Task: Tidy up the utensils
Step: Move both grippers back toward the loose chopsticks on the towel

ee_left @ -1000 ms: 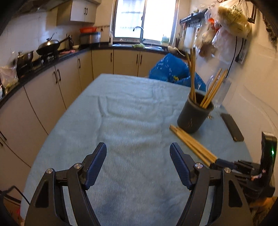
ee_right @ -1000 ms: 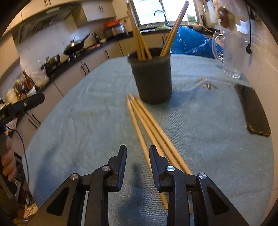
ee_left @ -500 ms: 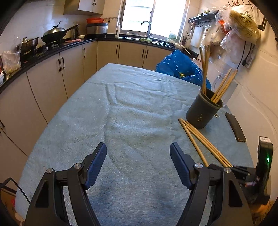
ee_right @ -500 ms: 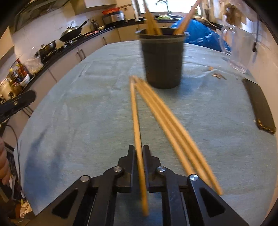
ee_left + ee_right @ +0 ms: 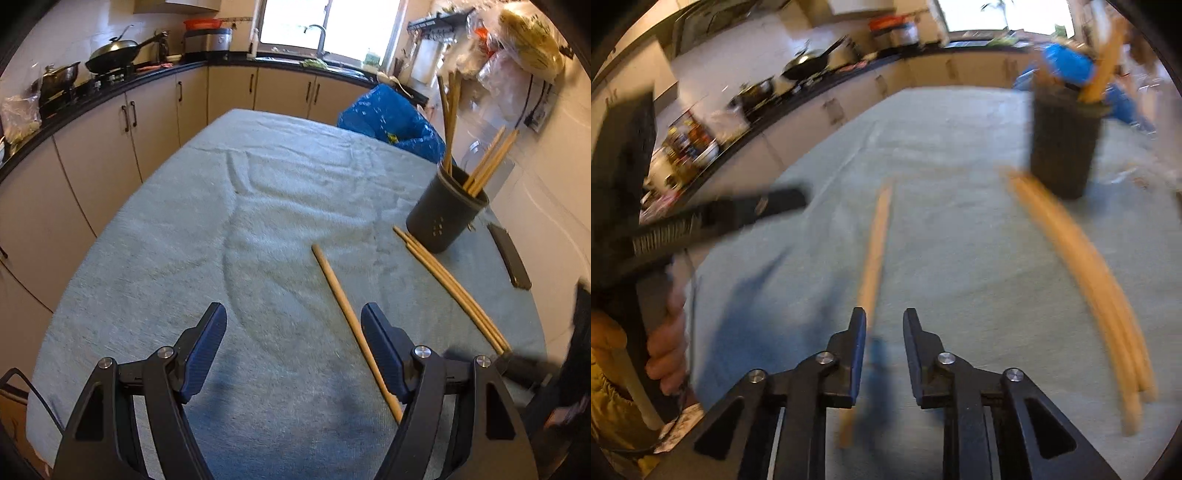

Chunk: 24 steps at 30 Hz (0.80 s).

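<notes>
Nearby, pale wooden chopstick (image 5: pixel 347 317) lying loose, left gripper (image 5: pixel 293 349) jaws wide, right gripper (image 5: pixel 884 350) jaws slightly apart

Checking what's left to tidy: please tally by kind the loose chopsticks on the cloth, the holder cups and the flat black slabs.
Light wooden chopstick lying alone: 1
Light wooden chopsticks bundled beside the cup: 3
Dark grey cylindrical holder cup: 1
Flat black rectangular slab: 1
Total: 6
</notes>
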### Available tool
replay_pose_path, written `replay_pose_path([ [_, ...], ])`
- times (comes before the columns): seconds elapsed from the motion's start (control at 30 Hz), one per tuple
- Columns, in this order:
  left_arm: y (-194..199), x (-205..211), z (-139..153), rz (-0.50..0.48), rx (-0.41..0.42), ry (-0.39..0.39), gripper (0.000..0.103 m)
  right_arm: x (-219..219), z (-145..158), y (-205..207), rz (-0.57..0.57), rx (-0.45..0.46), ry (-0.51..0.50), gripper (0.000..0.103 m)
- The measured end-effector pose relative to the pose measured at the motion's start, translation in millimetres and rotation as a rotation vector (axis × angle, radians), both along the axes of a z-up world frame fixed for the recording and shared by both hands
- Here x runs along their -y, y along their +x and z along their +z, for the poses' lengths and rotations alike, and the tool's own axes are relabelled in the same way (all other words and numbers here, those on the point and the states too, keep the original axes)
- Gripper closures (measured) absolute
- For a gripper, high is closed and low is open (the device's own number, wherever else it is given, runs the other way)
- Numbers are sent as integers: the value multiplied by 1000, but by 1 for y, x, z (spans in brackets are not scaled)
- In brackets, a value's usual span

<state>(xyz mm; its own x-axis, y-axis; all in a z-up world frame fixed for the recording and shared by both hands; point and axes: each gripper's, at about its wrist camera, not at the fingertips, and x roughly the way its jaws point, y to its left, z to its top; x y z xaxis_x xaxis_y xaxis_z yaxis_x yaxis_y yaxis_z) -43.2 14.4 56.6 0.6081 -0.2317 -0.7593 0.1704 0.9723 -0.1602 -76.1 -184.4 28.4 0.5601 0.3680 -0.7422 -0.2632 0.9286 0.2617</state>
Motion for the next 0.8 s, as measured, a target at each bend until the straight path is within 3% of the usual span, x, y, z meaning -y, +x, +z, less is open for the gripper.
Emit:
replay_pose_path([
  [0.1, 2, 13, -7, -30, -24, 1, 29, 44, 4, 2, -112, 11, -59, 81],
  [0.2, 3, 31, -14, -69, -43, 14, 29, 69, 0, 5, -155, -10, -81, 81],
  [0.5, 4, 82, -43, -155, -108, 156, 32, 80, -10, 9, -129, -39, -152, 81],
  [0.6, -2, 90, -45, -170, -72, 213, 59, 73, -13, 10, -110, -37, -216, 81],
  [0.63, -3, 91, -44, -181, -75, 206, 79, 70, -13, 10, -106, -39, -229, 82],
  [0.67, -3, 91, -43, -178, -78, 217, 90, 67, -11, 9, -103, -50, -226, 88],
  [0.8, 0, 81, -41, -205, -123, 186, 96, 59, -13, 8, -87, -103, -143, 92],
])
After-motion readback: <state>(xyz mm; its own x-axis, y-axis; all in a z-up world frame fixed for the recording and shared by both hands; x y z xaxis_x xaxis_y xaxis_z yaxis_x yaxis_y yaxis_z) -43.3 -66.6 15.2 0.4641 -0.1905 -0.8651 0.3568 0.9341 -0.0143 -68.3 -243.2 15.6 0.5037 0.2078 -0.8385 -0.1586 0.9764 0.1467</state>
